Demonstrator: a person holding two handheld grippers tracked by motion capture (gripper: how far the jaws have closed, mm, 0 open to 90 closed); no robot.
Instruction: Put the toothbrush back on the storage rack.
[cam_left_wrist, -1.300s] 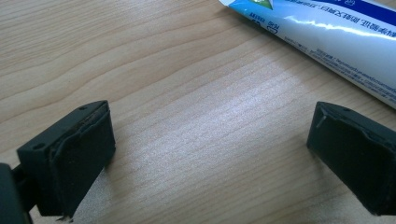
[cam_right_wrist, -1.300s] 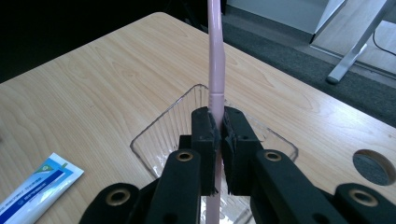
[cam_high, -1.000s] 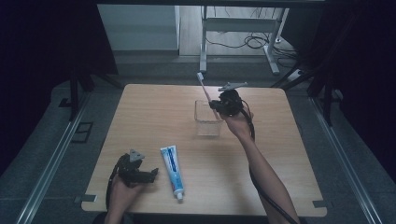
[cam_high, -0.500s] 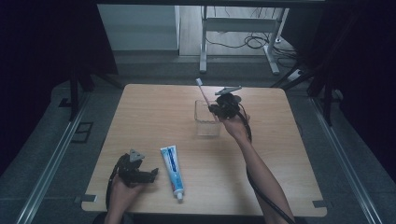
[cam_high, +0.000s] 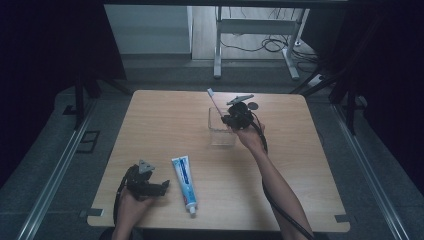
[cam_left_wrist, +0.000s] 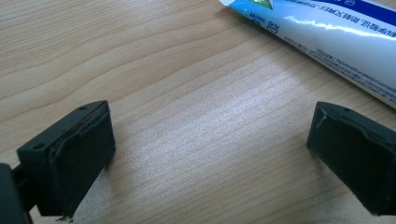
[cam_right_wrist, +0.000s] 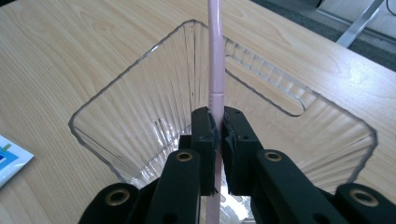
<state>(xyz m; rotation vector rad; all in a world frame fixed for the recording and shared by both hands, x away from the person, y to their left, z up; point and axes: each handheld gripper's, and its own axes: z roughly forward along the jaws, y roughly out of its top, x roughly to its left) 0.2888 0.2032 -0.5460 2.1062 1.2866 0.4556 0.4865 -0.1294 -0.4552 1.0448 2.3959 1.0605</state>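
Observation:
A pink toothbrush is clamped between the jaws of my right gripper, which is shut on its handle. In the high view the toothbrush sticks up and back from the right gripper, just over the clear plastic holder. That ribbed holder lies right below the jaws, its open mouth facing me. A blue and white toothpaste tube lies near the table's front. My left gripper rests open on the wood just left of the toothpaste tube, with nothing between its fingers.
The light wooden table has bare wood around the holder and the tube. Behind the table stand a metal frame and cables on the floor. A rail runs along the table's left side.
The right gripper has carried the toothbrush a little to the left and down, closer over the clear holder. The left gripper and the toothpaste tube have stayed where they were.

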